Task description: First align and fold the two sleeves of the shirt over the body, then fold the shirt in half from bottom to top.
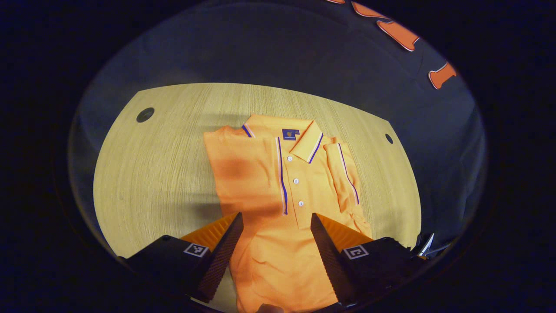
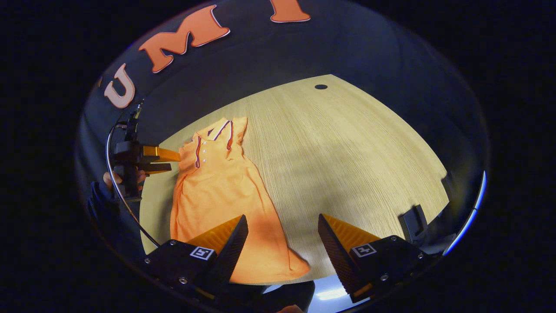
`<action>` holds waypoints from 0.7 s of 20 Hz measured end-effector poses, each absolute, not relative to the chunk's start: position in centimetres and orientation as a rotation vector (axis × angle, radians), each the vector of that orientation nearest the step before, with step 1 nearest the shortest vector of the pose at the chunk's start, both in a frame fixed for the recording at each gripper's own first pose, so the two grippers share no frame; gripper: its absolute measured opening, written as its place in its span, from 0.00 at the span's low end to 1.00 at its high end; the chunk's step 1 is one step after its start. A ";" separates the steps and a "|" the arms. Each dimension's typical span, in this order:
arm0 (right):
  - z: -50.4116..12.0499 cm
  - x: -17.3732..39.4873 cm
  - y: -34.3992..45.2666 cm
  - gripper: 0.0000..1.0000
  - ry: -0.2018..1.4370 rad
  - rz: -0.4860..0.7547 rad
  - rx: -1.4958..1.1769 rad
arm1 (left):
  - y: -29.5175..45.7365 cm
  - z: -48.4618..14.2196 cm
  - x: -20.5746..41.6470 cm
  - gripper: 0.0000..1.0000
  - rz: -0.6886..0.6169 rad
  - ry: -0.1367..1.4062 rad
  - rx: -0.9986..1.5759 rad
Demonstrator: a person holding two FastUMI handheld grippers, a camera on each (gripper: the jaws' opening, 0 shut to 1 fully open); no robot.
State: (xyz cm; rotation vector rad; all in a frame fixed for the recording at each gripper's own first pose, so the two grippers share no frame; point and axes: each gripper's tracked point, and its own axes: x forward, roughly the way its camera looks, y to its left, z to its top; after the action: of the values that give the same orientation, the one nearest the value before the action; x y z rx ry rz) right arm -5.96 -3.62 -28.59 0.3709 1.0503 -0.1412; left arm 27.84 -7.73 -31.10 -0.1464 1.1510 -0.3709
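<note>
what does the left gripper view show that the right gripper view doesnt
Left gripper view: the polo shirt's blue neck tag and both sleeves folded in over the body, between the open left gripper's fingers.

Right gripper view: the hem corner at the table's near edge, and a hand holding the left gripper.

Both: the orange polo, its buttons, the wooden table.

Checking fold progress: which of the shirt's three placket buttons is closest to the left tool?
The lowest button, at the bottom of the placket on the orange shirt. It sits just beyond the left tool, whose open fingers straddle the cloth; the other two lie nearer the collar.
</note>
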 end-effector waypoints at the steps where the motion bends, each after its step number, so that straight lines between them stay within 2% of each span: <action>1: -28.8 -5.9 -3.3 0.99 1.056 -0.112 0.360 | -7.0 -30.9 26.6 0.98 -0.351 1.144 -0.146; 10: -32.3 -8.3 -1.2 0.99 1.160 0.103 0.227 | -2.2 -32.2 13.6 0.98 -0.221 1.174 -0.165; 14: -33.6 -9.7 -0.9 0.99 1.191 0.155 0.202 | -0.9 -32.6 9.7 0.99 -0.169 1.172 -0.135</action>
State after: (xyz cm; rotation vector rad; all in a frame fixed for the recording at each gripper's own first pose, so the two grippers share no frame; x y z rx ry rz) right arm -9.66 -0.86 -33.62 0.2019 1.1907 0.1551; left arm 9.66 -0.88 -32.55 -0.1348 1.1717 -0.1693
